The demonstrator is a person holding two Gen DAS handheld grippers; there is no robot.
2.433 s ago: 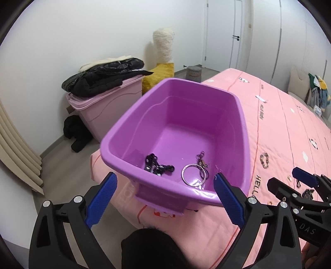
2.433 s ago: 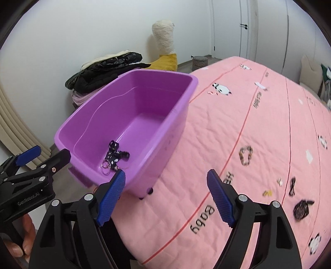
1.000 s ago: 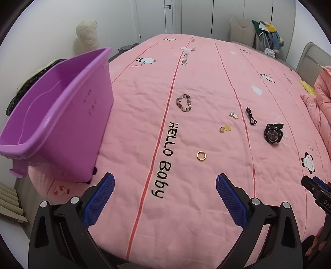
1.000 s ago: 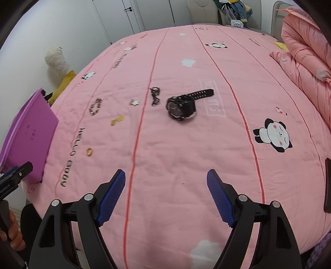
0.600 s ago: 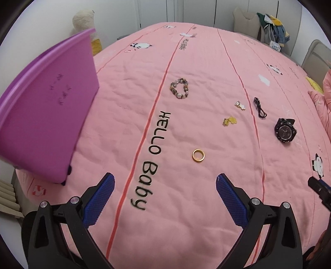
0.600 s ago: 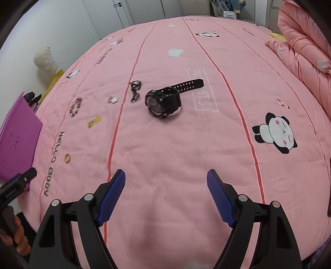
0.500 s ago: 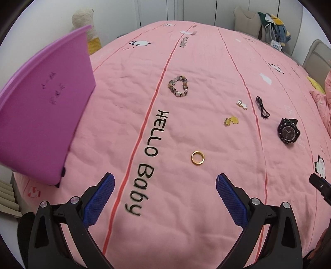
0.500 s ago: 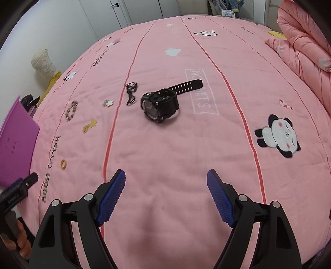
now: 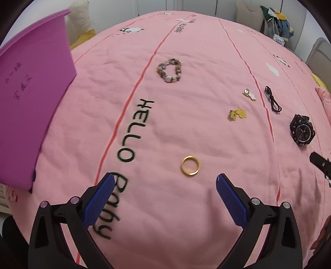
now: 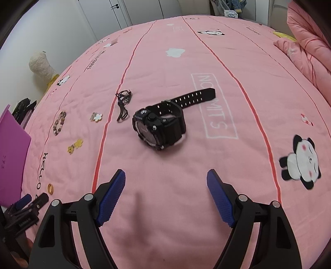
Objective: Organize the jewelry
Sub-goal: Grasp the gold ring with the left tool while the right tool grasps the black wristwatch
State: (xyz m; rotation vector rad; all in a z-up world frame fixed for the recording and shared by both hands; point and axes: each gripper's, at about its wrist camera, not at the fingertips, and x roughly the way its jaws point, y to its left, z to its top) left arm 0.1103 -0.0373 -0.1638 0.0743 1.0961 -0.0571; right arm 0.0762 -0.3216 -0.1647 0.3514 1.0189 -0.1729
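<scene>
On the pink bedspread lie a gold ring (image 9: 190,166), a beaded bracelet (image 9: 170,70), a yellow charm (image 9: 238,114), a white flower charm (image 9: 249,94), a black cord (image 9: 272,99) and a black watch (image 9: 302,130). My left gripper (image 9: 164,181) hangs open just short of the ring, nothing between its blue pads. In the right wrist view the watch (image 10: 160,126) lies beyond my open right gripper (image 10: 166,177), with the cord (image 10: 123,104), bracelet (image 10: 59,122) and ring (image 10: 50,188) to its left. The purple bin (image 9: 31,99) stands at the left.
A folded pink duvet (image 10: 308,47) lies at the bed's right. A cream and yellow plush toy (image 10: 42,67) stands on the floor beyond the bed's left edge. Clothes on a chair (image 9: 277,27) sit past the far end. White closet doors (image 10: 128,10) line the back wall.
Both grippers have swung away from the bin and sunk toward the bedspread. The ring has grown nearer in the left view, the watch nearer in the right view. Both stayed open.
</scene>
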